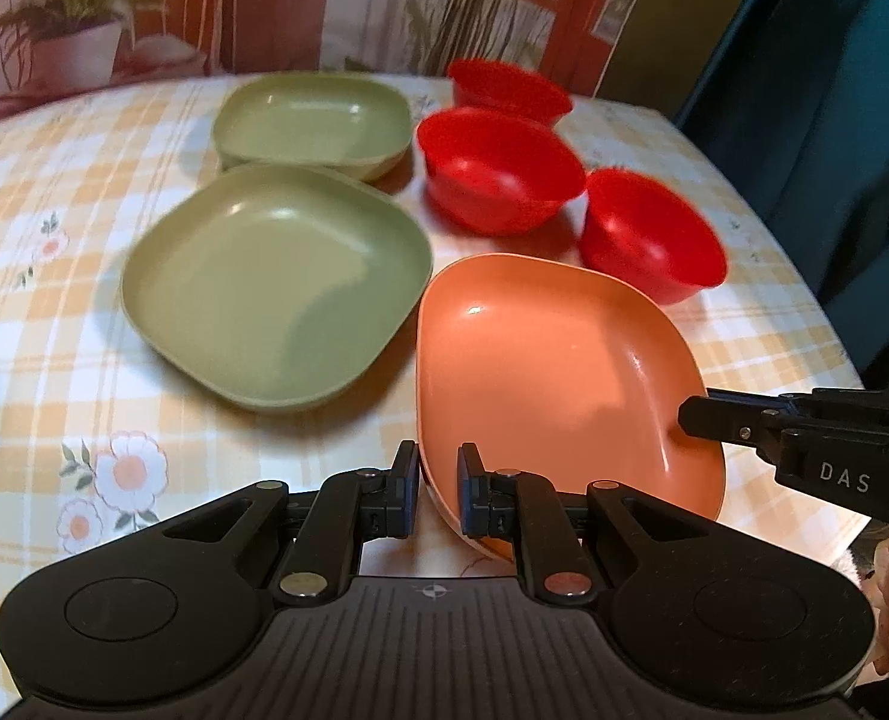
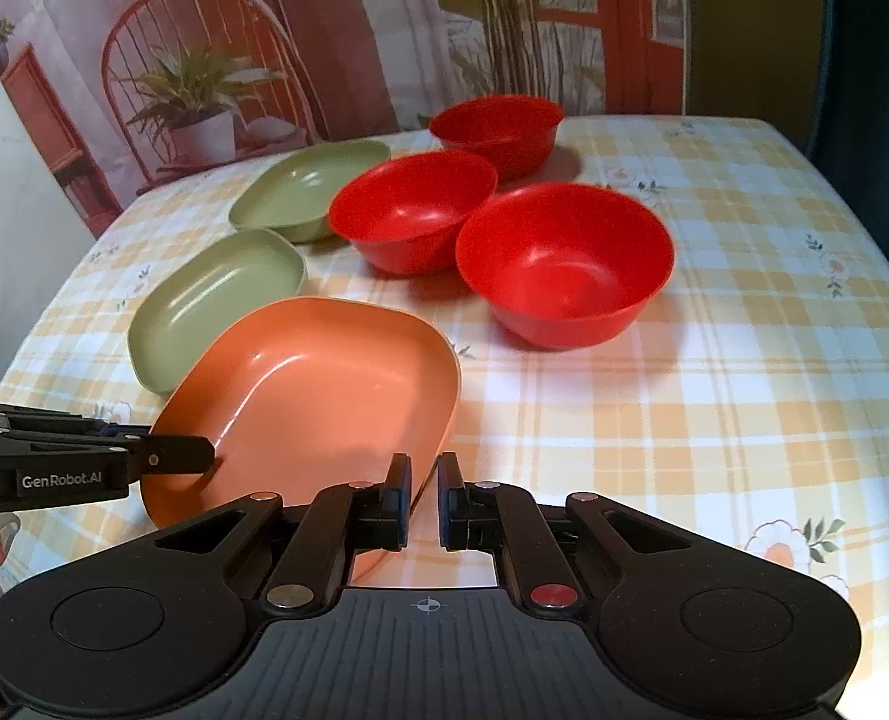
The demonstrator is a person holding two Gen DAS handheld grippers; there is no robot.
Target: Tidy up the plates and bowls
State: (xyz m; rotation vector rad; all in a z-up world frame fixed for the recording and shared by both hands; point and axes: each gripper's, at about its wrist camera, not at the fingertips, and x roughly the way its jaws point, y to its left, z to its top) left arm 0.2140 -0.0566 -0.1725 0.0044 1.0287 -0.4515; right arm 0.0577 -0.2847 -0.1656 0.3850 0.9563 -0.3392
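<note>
Checked-cloth worktop (image 1: 42,276) | both hand-held grippers — left (image 1: 438,495), right (image 2: 425,501) — clamp rounded-square orange plastic plate (image 1: 540,348) rim, tilted — likely for stacking.

Around the orange squarish plastic plate (image 2: 324,396), passage is tight on its far side: a green squarish plastic plate (image 2: 216,306) sits just beside one corner and a red round plastic bowl (image 2: 564,264) near another. Bare checked tablecloth (image 2: 714,396) lies open to the orange plate's right.
</note>
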